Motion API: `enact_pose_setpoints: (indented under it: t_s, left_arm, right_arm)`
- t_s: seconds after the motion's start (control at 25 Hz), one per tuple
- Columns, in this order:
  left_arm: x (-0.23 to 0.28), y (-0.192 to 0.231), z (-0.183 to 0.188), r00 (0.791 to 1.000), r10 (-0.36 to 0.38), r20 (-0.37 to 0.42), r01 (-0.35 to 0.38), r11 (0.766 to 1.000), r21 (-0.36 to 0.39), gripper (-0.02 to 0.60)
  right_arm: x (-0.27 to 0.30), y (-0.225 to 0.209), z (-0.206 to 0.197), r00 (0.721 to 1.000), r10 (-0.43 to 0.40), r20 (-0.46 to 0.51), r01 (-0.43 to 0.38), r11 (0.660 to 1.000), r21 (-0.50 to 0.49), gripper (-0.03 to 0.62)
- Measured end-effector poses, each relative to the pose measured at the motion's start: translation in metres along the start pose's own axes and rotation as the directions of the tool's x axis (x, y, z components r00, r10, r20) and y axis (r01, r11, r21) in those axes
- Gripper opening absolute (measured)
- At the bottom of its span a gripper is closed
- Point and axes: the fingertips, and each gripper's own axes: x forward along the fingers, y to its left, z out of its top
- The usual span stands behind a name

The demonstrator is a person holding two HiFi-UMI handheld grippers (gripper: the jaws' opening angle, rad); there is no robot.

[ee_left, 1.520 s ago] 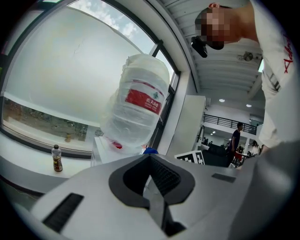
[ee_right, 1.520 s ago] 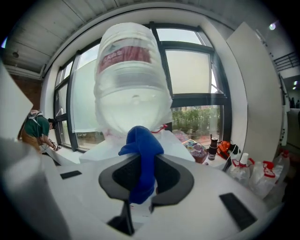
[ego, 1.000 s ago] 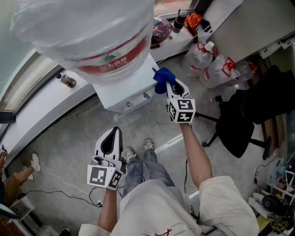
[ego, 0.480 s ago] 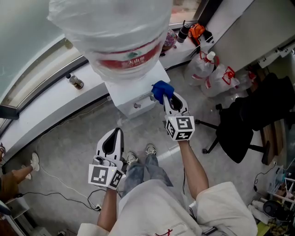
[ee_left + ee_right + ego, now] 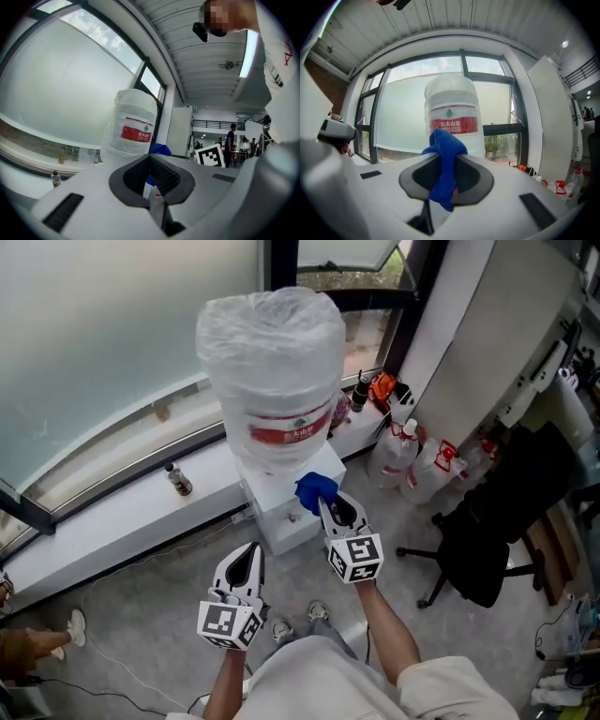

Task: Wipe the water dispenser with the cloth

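Since half a second ago, stands farther from the head camera: now shows the whole big bottle (image 5: 272,381) on top of the water dispenser (image 5: 281,517), where before only its lower part fits in the picture. Sits lower in the frame with both grippers. Keeps the blue cloth (image 5: 315,489) at the same place, the front right corner of the white dispenser body, just under the bottle.

Grips the cloth with the right gripper (image 5: 326,505), jaws closed on its middle, with one bunch above the jaws and one loose end hanging below them in the right gripper view. Lies over the top edge of the dispenser there; cannot tell for sure whether really touching.

Hangs lower and to the left with the left gripper (image 5: 255,547), above the grey floor (image 5: 159,615), well apart from the dispenser, jaws brought together on nothing.

Behind the dispenser, a long window ledge (image 5: 112,521) with a small bottle (image 5: 176,480) upright on it. To the right, a black office chair (image 5: 487,549).
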Motion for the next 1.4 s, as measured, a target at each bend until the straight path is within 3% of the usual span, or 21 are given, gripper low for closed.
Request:
enact_pose_setpoints:
  t_s: [0.2, 0.56, 1.12, 1.4]
  left_arm:
    - [-0.017, -0.003, 0.016, 1.000, -0.014, 0.024, 0.014, 1.000, 0.019, 0.011]
    - [-0.038, -0.032, 0.004, 1.000, -0.005, 0.015, 0.005, 1.000, 0.029, 0.011]
    - [-0.108, -0.177, -0.051, 1.000, 0.004, -0.015, -0.003, 0.999, 0.044, 0.011]
    - [-0.146, -0.228, -0.071, 1.000, 0.013, -0.015, -0.012, 0.999, 0.046, 0.011]
  right_arm:
    - [-0.011, 0.016, 0.026, 0.999, -0.005, 0.034, 0.005, 1.000, -0.019, 0.080]
    - [-0.067, 0.032, 0.017, 0.999, 0.009, 0.033, -0.008, 1.000, -0.026, 0.080]
    - [-0.268, 0.027, -0.015, 1.000, 0.017, 0.025, -0.017, 1.000, 0.010, 0.080]
    - [-0.351, 0.037, -0.022, 0.999, 0.020, 0.037, -0.021, 1.000, 0.022, 0.080]
